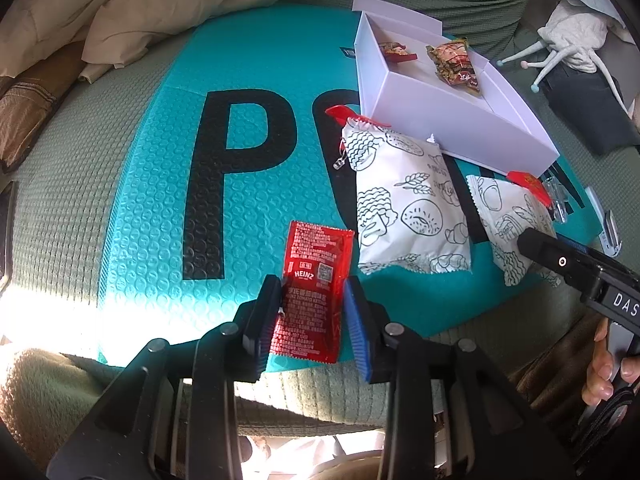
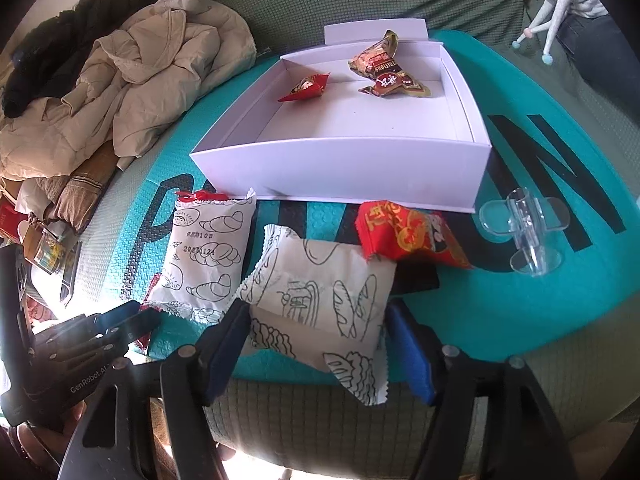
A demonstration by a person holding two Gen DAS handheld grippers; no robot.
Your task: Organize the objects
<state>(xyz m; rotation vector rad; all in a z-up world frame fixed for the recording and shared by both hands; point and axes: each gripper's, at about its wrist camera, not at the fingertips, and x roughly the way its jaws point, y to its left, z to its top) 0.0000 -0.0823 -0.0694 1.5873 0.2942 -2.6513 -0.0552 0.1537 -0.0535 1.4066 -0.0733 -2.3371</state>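
My left gripper [image 1: 314,312] pinching Heinz ketchup sachet [image 1: 316,280], presumably for white box [image 2: 340,160]. Right gripper [image 2: 316,344] spread, straddling bread packet [image 2: 320,304], not yet gripped.

Two white bread packets [image 2: 320,304], one ketchup sachet [image 1: 314,292], three small snack wrappers (two inside the one box [image 2: 340,172]), one clear clip [image 2: 524,232]

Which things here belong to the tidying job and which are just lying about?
Job: white box, ketchup sachet, two bread packets, red snack packet, clear clip.
Lying about: beige jacket, teal mailer, plush toy.
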